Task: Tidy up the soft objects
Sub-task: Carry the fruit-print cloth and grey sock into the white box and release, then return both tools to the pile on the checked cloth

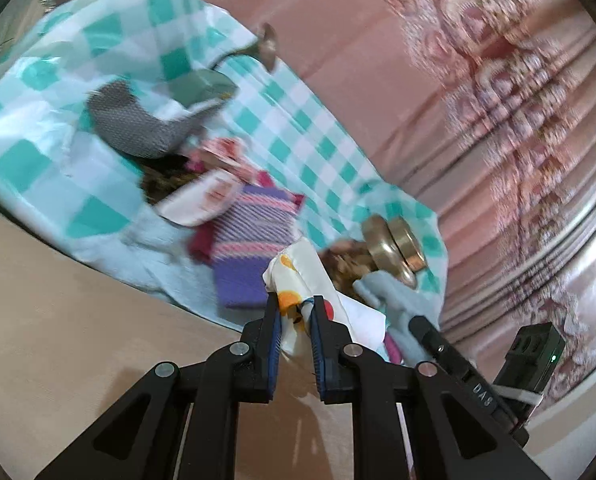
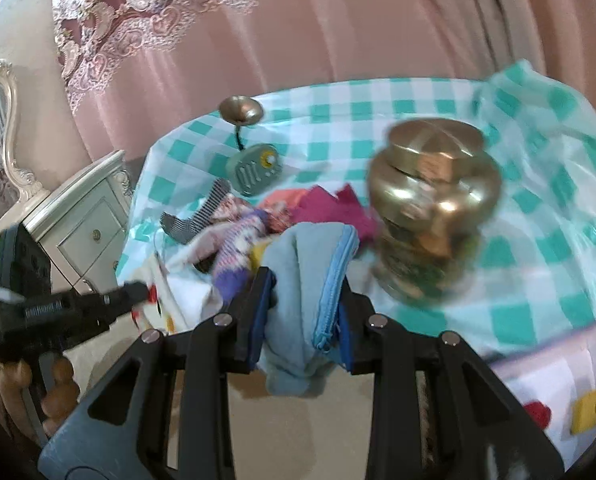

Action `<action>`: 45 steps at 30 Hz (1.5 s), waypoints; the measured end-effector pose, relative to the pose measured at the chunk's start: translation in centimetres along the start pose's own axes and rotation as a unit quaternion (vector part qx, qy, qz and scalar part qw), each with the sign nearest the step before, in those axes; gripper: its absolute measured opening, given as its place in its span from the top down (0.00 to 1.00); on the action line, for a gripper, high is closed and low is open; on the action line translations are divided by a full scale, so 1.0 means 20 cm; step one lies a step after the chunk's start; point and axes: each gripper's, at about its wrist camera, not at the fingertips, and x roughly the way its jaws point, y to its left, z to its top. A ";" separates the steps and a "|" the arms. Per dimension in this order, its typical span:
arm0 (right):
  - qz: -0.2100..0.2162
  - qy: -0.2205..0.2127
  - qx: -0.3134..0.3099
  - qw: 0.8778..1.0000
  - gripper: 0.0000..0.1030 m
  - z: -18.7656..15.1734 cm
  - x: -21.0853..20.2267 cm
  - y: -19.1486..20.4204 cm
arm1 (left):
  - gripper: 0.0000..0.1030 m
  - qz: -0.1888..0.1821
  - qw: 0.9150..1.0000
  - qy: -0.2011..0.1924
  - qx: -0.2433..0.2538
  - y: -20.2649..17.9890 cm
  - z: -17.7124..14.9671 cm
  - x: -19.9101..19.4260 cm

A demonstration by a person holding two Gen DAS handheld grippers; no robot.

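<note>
Two cloths held | my left gripper (image 1: 294, 306) clamped the white printed cloth (image 1: 298, 280) | my right gripper (image 2: 304, 284) pinched the blue zippered pouch (image 2: 310, 264) | brass jar (image 2: 430, 204) just ahead-right on checked tablecloth (image 2: 538, 240)

Left gripper (image 1: 294, 312): matte black angular linkage arms, silver round pivot screws, blue ribbed pads (image 1: 275, 330) lining the fingers; right gripper (image 2: 304, 280) built alike, lower centre of frame.
</note>
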 end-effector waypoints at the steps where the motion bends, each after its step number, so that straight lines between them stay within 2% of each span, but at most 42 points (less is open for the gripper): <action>1: -0.004 -0.001 0.004 1.000 0.67 -0.02 -0.03 -0.03 | 0.86 -0.004 1.000 0.010 0.007 -0.04 -0.02 0.03; 9: -0.058 -0.015 0.048 0.997 0.67 -0.14 -0.29 -0.33 | 0.86 -0.027 0.995 0.066 0.062 -0.32 -0.15 0.23; 16: -0.117 -0.026 0.091 0.989 0.67 -0.24 -0.48 -0.62 | 0.86 -0.045 0.985 0.115 0.123 -0.60 -0.29 0.42; 23: -0.162 -0.030 0.119 0.979 0.67 -0.31 -0.60 -0.83 | 0.86 -0.040 0.967 0.142 0.210 -0.87 -0.42 0.61; 29: -0.189 -0.036 0.141 0.971 0.67 -0.35 -0.66 -0.98 | 0.86 -0.027 0.946 0.152 0.284 -1.05 -0.55 0.73; 30: -0.191 -0.036 0.143 0.970 0.67 -0.36 -0.66 -1.00 | 0.84 -0.025 0.944 0.157 0.290 -1.06 -0.57 0.76; 31: -0.194 -0.037 0.146 0.969 0.67 -0.36 -0.67 -1.02 | 0.78 -0.019 0.941 0.161 0.298 -1.08 -0.59 0.78; 34: -0.201 -0.036 0.153 0.967 0.67 -0.38 -0.67 -1.07 | 0.73 -0.009 0.934 0.175 0.311 -1.10 -0.62 0.84; 35: -0.203 -0.036 0.156 0.966 0.67 -0.38 -0.68 -1.08 | 0.71 -0.004 0.933 0.179 0.312 -1.09 -0.63 0.85; 37: -0.205 -0.036 0.159 0.965 0.67 -0.39 -0.68 -1.10 | 0.59 0.005 0.934 0.182 0.308 -1.07 -0.64 0.86; 40: -0.210 -0.035 0.160 0.964 0.67 -0.40 -0.69 -1.12 | 0.46 0.016 0.941 0.173 0.291 -1.03 -0.61 0.84; 45: -0.211 -0.030 0.163 0.963 0.66 -0.42 -0.67 -1.14 | 0.41 0.024 0.949 0.135 0.282 -0.99 -0.56 0.76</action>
